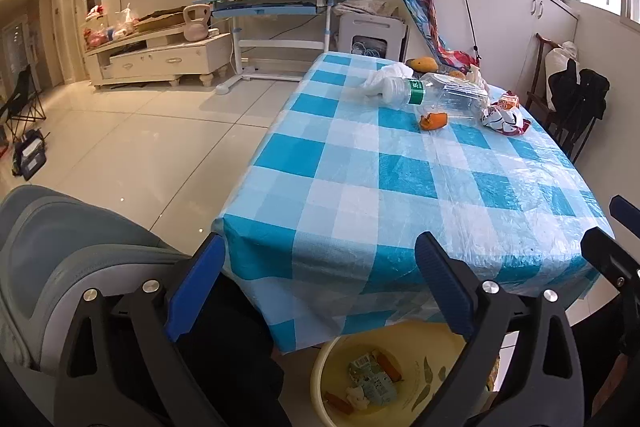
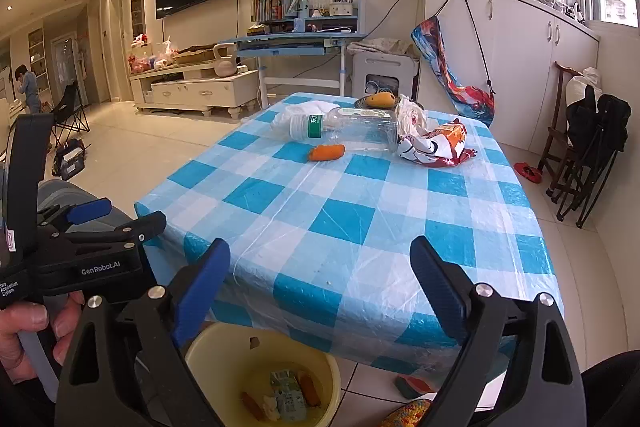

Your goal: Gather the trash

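A yellow bucket (image 1: 408, 343) (image 2: 256, 355) stands on the floor at the near end of the table and holds a green carton, orange pieces and a tissue. At the far end of the checked tablecloth (image 1: 360, 187) (image 2: 340, 227) lie a clear plastic bottle (image 1: 440, 95) (image 2: 352, 131), an orange piece (image 1: 433, 120) (image 2: 327, 152), a crumpled red-and-white wrapper (image 1: 504, 115) (image 2: 432, 145) and a white tissue (image 1: 384, 79) (image 2: 296, 115). My left gripper (image 1: 320, 247) (image 2: 120, 217) hangs open and empty over the bucket's left side. Beside it, the right gripper (image 2: 320, 249) (image 1: 610, 223) is open and empty too.
A grey chair back (image 1: 60, 247) stands close on the left. A hand (image 2: 32, 327) grips the left tool's handle. Behind the bottle sits a yellow fruit on a dish (image 2: 380, 100). Folded chairs (image 2: 592, 147) stand to the table's right, a small object (image 2: 412, 385) lies beside the bucket.
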{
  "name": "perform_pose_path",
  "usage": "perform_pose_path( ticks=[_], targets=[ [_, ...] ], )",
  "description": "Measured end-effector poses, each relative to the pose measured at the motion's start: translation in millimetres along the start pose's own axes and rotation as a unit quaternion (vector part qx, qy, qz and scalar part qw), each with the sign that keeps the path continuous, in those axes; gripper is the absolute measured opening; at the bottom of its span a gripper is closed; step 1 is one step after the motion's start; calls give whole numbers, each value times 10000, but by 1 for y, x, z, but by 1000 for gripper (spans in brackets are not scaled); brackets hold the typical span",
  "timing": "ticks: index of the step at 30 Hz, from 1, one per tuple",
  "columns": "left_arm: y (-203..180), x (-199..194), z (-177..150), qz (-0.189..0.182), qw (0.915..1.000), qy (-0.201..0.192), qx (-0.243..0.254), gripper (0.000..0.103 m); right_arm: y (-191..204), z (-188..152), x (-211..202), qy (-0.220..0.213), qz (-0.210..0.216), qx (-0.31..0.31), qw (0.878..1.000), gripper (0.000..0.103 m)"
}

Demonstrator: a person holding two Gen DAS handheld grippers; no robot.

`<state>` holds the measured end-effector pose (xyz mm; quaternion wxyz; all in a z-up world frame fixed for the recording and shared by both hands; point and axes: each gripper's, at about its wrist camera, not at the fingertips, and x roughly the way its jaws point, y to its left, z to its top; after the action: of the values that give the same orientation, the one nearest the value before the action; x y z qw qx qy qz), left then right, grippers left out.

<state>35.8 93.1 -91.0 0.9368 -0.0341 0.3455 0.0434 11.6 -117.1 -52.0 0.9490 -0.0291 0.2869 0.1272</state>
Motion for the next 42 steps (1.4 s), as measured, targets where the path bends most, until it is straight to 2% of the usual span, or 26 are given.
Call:
perform_pose_path(
  ticks=[42],
  targets=[
    [3, 2, -3, 70, 10000, -49, -47, 94, 6, -1, 1, 10, -59, -142, 9999, 90]
  ],
)
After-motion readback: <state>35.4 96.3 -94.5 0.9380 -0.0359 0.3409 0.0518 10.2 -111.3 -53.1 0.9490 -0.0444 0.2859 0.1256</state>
